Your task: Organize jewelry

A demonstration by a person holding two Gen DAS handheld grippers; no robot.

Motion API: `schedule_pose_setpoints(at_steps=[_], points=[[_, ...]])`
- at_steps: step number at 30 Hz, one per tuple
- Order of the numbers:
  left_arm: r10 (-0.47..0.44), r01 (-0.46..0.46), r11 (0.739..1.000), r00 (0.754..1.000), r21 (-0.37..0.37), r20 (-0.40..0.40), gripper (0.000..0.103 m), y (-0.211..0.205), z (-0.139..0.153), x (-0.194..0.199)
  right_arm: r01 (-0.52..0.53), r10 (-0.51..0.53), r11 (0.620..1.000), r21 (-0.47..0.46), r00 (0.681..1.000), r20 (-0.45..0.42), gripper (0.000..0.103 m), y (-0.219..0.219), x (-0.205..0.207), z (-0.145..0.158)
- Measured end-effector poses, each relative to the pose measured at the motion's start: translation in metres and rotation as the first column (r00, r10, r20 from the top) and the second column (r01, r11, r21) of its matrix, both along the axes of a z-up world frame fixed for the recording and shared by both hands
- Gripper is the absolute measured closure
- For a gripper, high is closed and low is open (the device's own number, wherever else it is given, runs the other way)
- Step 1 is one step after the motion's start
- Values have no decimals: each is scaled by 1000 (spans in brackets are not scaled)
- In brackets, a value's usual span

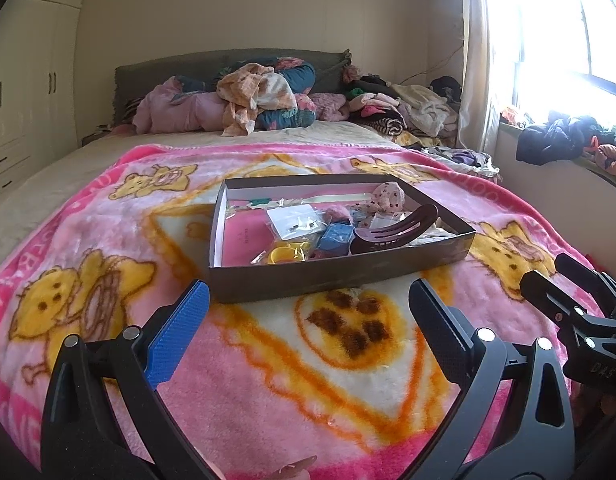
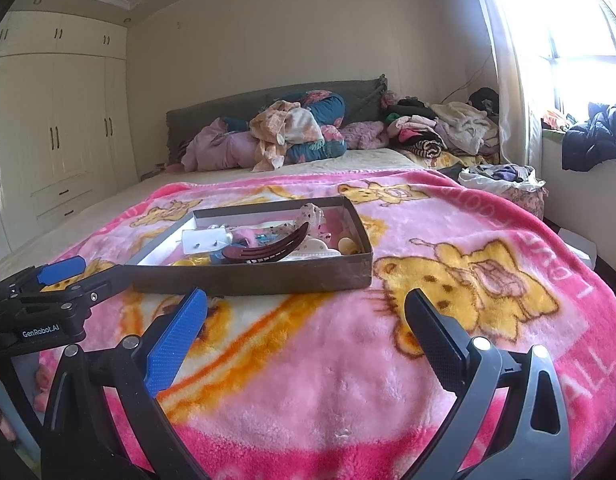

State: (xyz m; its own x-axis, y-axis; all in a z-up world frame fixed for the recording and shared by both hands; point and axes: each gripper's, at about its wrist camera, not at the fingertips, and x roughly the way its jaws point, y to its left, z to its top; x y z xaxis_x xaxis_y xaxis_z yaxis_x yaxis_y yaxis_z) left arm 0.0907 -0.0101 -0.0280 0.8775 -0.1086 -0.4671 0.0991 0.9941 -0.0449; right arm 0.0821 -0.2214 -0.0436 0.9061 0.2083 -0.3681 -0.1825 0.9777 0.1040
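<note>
1. Pink fleece, printed with yellow bears, covers the bed as a blanket (image 1: pixel 268 380), giving a soft, level bed surface for the work.
2. Centred on it sits a shallow dark cardboard tray (image 1: pixel 327 276), its low walls keeping small pieces together.
3. Inside, the jewelry and hair things lie mixed: a maroon hair claw (image 1: pixel 391 230) leaning on the right side, a clear packet of stud earrings (image 1: pixel 294 222), a blue box (image 1: pixel 335 238), a yellow ring (image 1: pixel 282 254) and a spotted fabric scrunchie (image 1: pixel 387 196). Nothing looks sorted into groups.
4. Left gripper (image 1: pixel 308 320) hovers just short of the tray's near wall, its fingers spread wide with nothing between them.
5. Right gripper (image 2: pixel 306 320) hangs beside it, to the tray's right, fingers likewise wide apart and empty.
6. Both point at the tray, probably because its contents are the job.
</note>
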Motion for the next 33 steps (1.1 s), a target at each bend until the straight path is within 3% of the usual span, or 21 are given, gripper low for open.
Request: schedule_pose_setpoints(at_steps=[33], points=[[2,-2,1000,1000,3,3,12,1,-1,-1,-7,7,1000,4,1000,7,6,1,0,0]])
